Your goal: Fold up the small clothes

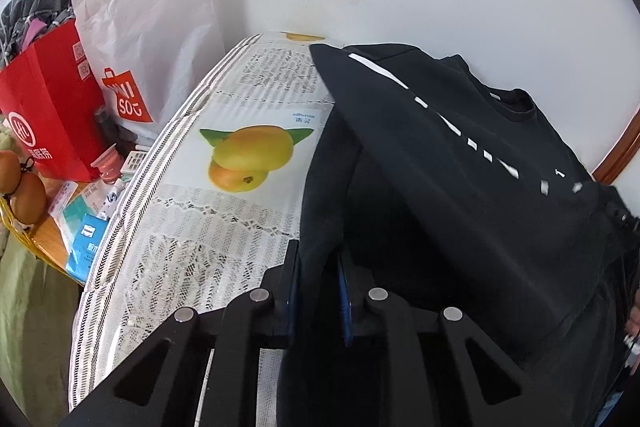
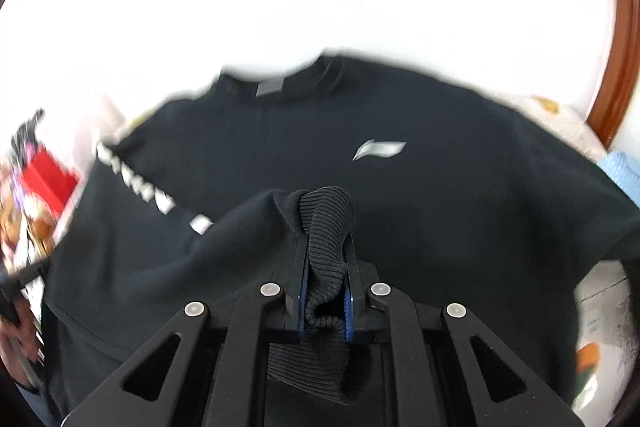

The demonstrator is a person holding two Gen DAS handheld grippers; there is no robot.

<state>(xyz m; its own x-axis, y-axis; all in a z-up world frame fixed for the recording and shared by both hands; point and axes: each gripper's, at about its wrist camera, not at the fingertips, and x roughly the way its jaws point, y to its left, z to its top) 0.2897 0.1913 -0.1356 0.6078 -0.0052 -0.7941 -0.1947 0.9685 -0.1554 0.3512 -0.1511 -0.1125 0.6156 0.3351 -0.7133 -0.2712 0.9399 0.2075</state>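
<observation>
A black sweatshirt (image 2: 400, 195) is lying spread over the mango-printed surface (image 1: 240, 99). The left tongs (image 1: 318, 267) are pinching its side edge, while the right tongs (image 2: 325, 251) are clamping its ribbed cuff (image 2: 326, 227).

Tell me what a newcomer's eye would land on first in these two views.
The black sweatshirt dominates, spread over the lace-patterned table cover, with its white chest logo facing up. The right gripper is shut on the ribbed cuff, and the left gripper is shut on the sweatshirt's edge. At far left stand a red shopping bag and a white bag.
</observation>
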